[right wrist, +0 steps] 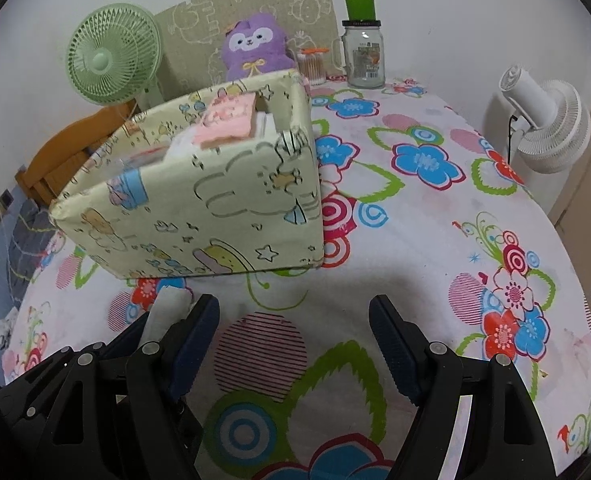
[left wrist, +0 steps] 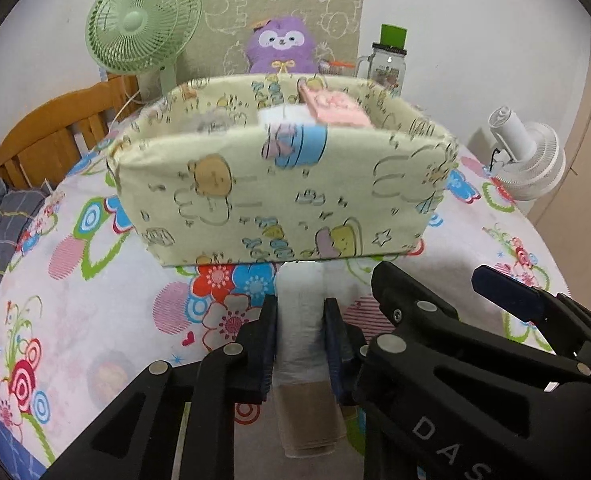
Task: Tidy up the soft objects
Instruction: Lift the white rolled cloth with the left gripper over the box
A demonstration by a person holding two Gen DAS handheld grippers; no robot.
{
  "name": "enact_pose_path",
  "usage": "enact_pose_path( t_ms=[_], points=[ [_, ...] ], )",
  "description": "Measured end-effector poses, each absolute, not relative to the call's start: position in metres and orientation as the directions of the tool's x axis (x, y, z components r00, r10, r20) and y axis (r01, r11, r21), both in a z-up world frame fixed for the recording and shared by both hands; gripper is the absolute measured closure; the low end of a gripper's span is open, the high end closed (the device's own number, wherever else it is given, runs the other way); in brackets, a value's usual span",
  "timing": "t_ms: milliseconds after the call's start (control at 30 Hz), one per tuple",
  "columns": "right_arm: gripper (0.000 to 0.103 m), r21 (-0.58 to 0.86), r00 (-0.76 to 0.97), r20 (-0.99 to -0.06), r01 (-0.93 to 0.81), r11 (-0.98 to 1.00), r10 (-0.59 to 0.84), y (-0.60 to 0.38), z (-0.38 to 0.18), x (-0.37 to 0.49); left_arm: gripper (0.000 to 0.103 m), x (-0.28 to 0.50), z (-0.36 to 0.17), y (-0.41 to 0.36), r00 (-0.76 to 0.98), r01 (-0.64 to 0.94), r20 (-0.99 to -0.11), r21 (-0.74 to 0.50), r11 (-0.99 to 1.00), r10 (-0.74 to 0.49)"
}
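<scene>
Left wrist: your left gripper (left wrist: 300,340) jaws clamp the white, soft, plastic-wrapped tissue pack (left wrist: 299,320) mid-length, before the pale-yellow cartoon-print fabric bin (left wrist: 279,184) | light, squashy, slippery wrap | Right wrist: your right gripper (right wrist: 295,344) jaws apart, empty, over the table (right wrist: 415,240).

my matt black plastic left gripper (left wrist: 300,332) pinches a soft white packet (left wrist: 300,320) in clear glossy film, before a matt printed cloth box (left wrist: 279,192).
</scene>
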State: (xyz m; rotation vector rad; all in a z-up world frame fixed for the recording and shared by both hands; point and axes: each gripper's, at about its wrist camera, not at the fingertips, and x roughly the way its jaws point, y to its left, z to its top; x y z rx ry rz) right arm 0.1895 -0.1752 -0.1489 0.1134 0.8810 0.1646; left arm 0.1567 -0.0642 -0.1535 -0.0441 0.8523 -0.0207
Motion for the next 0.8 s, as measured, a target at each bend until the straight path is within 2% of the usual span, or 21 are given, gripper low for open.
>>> enact_pose_path(
  t_ms=[800],
  points=[
    [0.023,0.153,0.746,-0.637,-0.124,0.980,0.194,-0.175,-0.056,0.150,0.082,0.119,-0.067,-0.065,0.774,0.056,-0.631,-0.013,0.998,-0.052]
  ],
)
